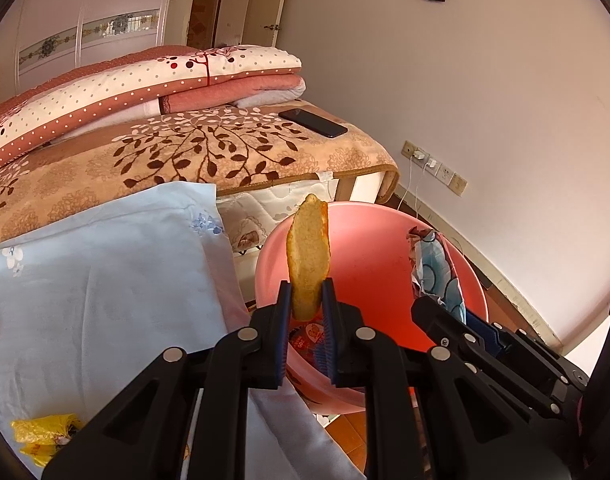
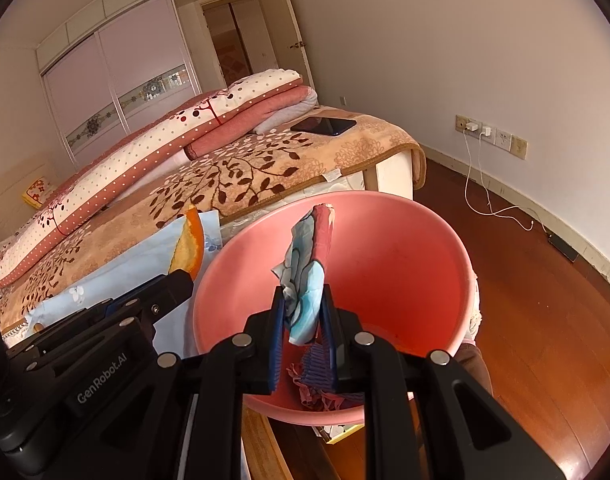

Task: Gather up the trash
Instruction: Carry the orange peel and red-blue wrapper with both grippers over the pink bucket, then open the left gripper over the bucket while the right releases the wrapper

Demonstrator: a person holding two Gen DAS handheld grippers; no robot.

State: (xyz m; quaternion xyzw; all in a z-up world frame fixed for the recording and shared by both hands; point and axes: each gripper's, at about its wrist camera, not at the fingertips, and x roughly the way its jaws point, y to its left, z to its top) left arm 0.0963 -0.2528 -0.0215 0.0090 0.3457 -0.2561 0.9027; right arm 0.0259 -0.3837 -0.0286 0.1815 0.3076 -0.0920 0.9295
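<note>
Trash is in both of your claws, and both hang over a pink basin (image 2: pixel 405 248) that stands at the foot of the bed (image 1: pixel 193 152), with wooden floor to its right. You are at the drop-off step: each piece is already above the basin's open mouth.

Your left claw (image 1: pixel 307 300) pinches the lower end of a piece of orange peel (image 1: pixel 309 252). It stands upright between the pads, pale and spongy on the inner side, bright orange along the outer edge, curved like a boat. It hangs over the basin's left part, just beside a light blue cloth (image 1: pixel 105 264) that drapes off the bed.

Your right claw (image 2: pixel 303 312) pinches a crumpled wrapper (image 2: pixel 311 264), blue and white with a red strip along its far end. It rises from the pads and leans slightly right, over the middle of the basin.

More scraps already lie at the basin's near bottom: torn red and blue packaging (image 2: pixel 317 388).

The next move, as far as I can judge, calls for spreading each claw so the piece falls inside the rim. The peel sits nearer the edge, so bring it further in first. A yellow bag (image 1: pixel 45 440) lies on the blue cloth at the near left and may be the next piece to collect.
</note>
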